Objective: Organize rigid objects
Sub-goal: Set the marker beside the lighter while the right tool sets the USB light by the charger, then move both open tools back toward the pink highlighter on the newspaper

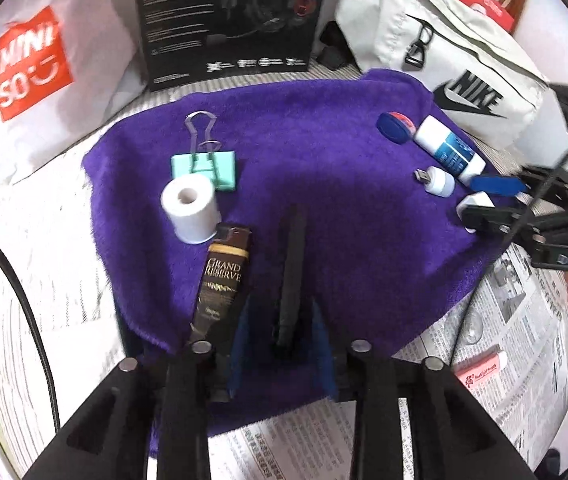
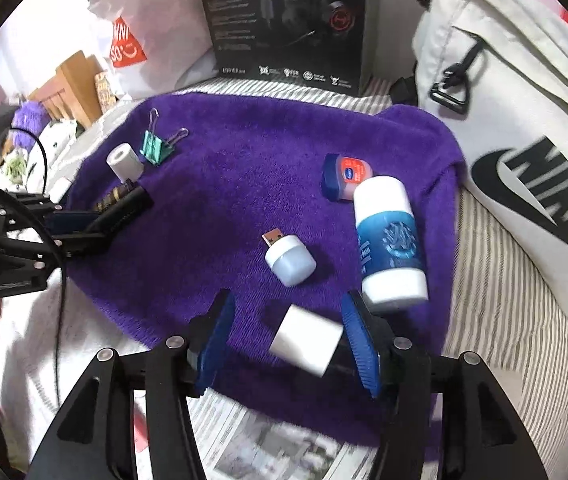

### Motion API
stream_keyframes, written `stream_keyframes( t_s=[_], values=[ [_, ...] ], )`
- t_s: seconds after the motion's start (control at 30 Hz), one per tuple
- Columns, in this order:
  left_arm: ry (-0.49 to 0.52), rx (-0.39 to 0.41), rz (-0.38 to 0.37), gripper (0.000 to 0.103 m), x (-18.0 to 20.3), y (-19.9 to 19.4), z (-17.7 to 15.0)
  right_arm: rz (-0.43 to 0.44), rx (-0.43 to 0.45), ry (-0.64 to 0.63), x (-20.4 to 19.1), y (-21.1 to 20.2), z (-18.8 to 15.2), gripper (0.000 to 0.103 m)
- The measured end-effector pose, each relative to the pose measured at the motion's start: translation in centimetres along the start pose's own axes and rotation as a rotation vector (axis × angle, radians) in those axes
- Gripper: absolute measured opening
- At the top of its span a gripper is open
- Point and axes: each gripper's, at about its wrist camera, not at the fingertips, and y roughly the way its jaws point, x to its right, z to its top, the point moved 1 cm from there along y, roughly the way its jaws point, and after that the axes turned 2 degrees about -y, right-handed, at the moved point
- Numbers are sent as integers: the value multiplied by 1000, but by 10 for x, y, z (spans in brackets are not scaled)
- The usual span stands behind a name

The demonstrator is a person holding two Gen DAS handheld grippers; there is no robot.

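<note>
The left claw (image 1: pixel 282 344) stood narrowly parted over the near edge of the purple towel (image 1: pixel 324 152), a slim black pen-like stick (image 1: pixel 291 272) lying between its blue pads — whether the pads pressed on it could not be told. Just to that claw's left lay a dark "Grand Reserve" sachet (image 1: pixel 222 280), and ahead of that a small white roll (image 1: pixel 191 208) standing on end, with a mint-green binder clip (image 1: pixel 206 168) just beyond it. The right claw (image 2: pixel 288 340) was parted wider, with a white block (image 2: pixel 308 338) between its blue pads (image 2: pixel 360 344); the block lay close to the right-hand pad and well clear of the other, tilted on the towel. Ahead of this claw lay a small white USB lamp (image 2: pixel 290 258), to its right a white-and-blue bottle (image 2: pixel 390 240) on its side, and beyond the bottle — touching its far end — a little blue Vaseline tub (image 2: pixel 344 176). Far ahead stood a black headset box (image 2: pixel 284 20), a white Nike bag (image 2: pixel 524 140) off to the right, and newspaper (image 2: pixel 276 448) under the towel's near edge.
</note>
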Motion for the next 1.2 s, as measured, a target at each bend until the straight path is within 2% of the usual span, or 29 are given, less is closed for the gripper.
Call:
stream_keyframes(
  t_s=[0.13,0.27,0.33,0.4,0.63,0.9,1.2],
  values=[
    [-13,14,13,32,-1,-13,-4,-15,19,31,2,-17,-9,56],
    [6,40,43,33,5,-32,-12,-27,42,64,5,-37,-21,61],
    [11,55,43,40,9,-41,-16,-28,56,80,5,-46,-27,61],
    [17,67,37,52,14,-47,-21,-27,67,93,5,-54,-35,62],
    [53,82,-3,52,43,-52,-35,-29,79,115,2,-75,-64,64],
    [126,66,-47,52,88,-40,-35,-33,64,176,16,-88,-102,65],
    [176,20,-61,52,120,-18,-31,-8,59,234,28,-92,-120,65]
  ],
)
